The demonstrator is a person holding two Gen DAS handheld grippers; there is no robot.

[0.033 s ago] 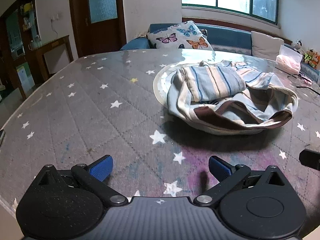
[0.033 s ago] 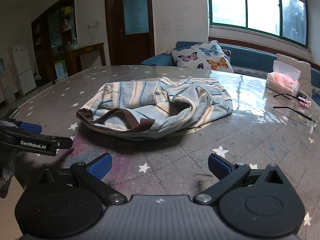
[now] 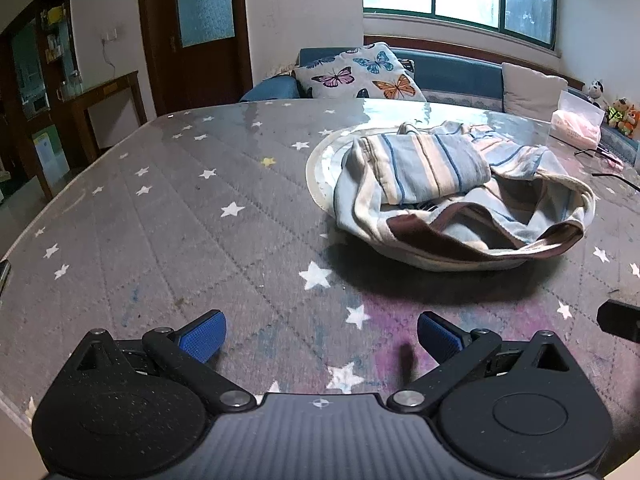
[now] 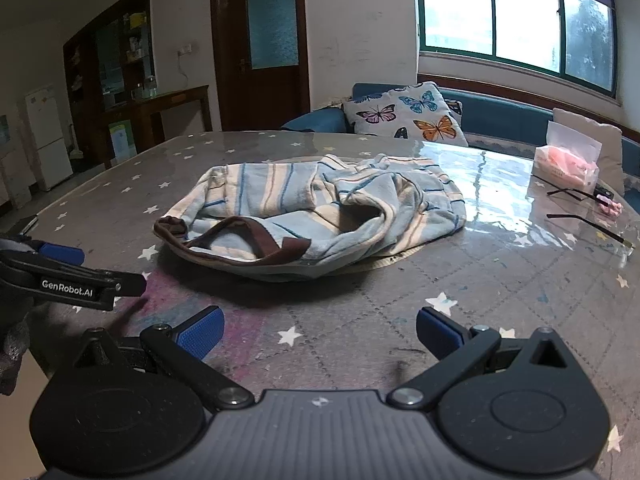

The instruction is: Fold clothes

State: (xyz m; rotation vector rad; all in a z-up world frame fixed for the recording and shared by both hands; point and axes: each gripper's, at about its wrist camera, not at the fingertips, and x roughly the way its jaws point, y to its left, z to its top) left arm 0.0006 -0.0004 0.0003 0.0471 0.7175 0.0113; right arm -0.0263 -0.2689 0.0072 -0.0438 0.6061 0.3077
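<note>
A crumpled light-blue striped garment with a brown collar band lies in a heap on the star-patterned table, partly over a round glass disc. It also shows in the right wrist view. My left gripper is open and empty, low over the table, short of the garment's near-left side. My right gripper is open and empty, low over the table in front of the garment. The left gripper's side shows at the left of the right wrist view.
The grey star-patterned table has a glossy cover. A tissue pack and eyeglasses lie at the far right. A sofa with a butterfly cushion stands behind the table. A phone edge sits at the table's left rim.
</note>
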